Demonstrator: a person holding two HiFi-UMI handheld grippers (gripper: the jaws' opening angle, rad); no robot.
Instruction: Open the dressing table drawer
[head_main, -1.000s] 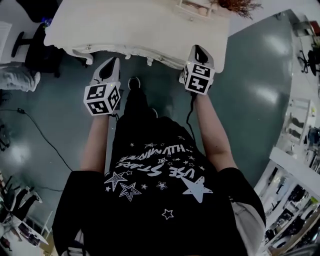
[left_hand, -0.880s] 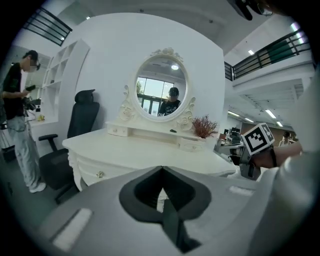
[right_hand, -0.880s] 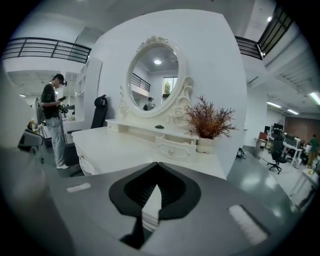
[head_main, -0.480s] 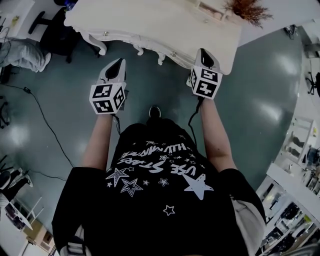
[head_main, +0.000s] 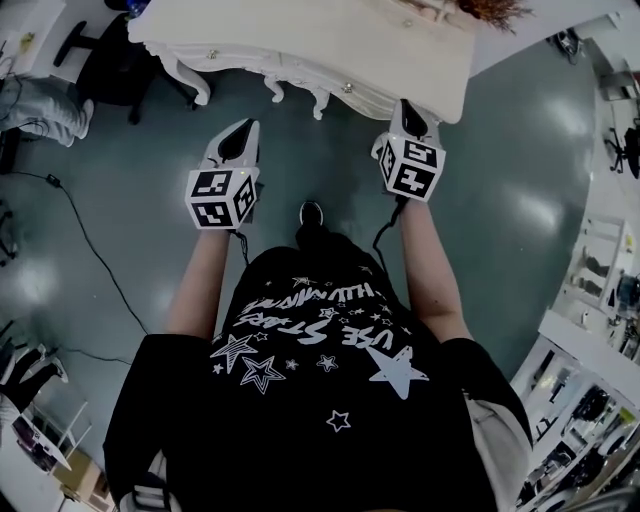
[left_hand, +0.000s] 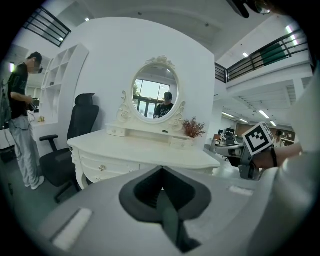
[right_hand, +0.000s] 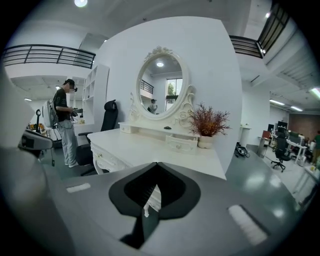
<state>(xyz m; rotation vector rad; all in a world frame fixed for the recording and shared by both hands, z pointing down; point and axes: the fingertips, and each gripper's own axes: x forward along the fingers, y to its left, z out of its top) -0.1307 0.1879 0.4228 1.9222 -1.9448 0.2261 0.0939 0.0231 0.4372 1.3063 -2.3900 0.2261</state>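
Note:
The white dressing table stands at the top of the head view, its front drawer showing round knobs. My left gripper hangs over the floor just short of the table's front, its jaws closed to a point with nothing between them. My right gripper sits at the table's right front corner, also shut and empty. In the left gripper view the left gripper faces the table and a drawer knob. In the right gripper view the right gripper faces the table top.
A black office chair stands left of the table, and a person stands beyond it. An oval mirror, small top drawers and a dried plant sit on the table. A cable runs across the floor.
The person has stepped closer to the table. Both grippers have come nearer its front edge, the right one reaching the right corner. Both stay shut.

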